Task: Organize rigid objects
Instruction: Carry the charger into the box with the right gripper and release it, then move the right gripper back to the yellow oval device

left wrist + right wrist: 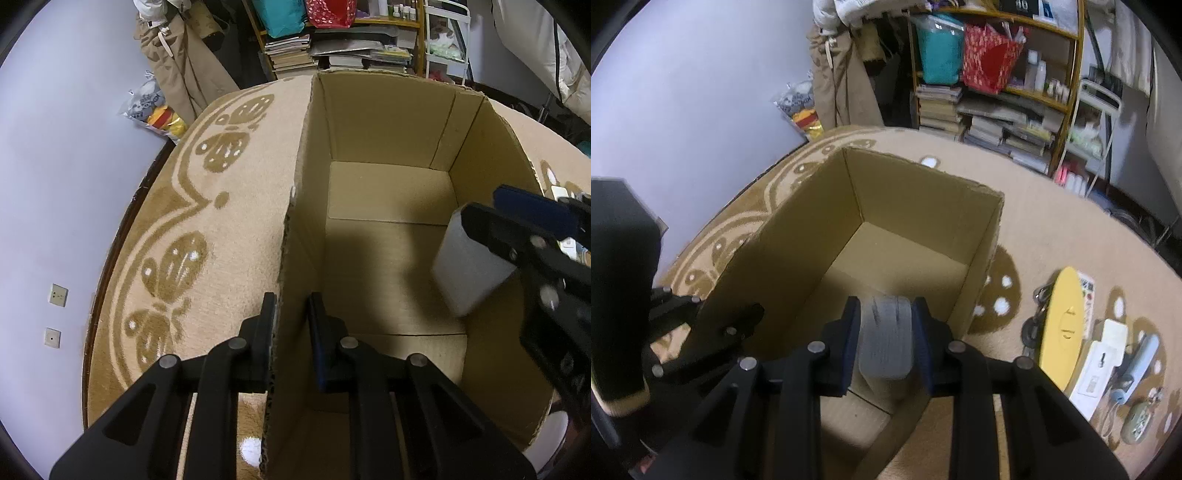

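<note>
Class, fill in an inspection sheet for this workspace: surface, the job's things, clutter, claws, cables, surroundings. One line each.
Surface: beige rug with a brown butterfly pattern.
Job's things: open cardboard box, floor bare; grey block held over it; yellow disc, white card, pale blue tube and small green item waiting on the rug beside the box.
Clutter: nothing seen beyond those items.
Claws: left claw shut on the box's wall; right claw shut on the grey block.
Cables: a thin cord lies by the tube; its ends are unclear.
Surroundings: shelf of books, hanging coat, lilac wall.
</note>
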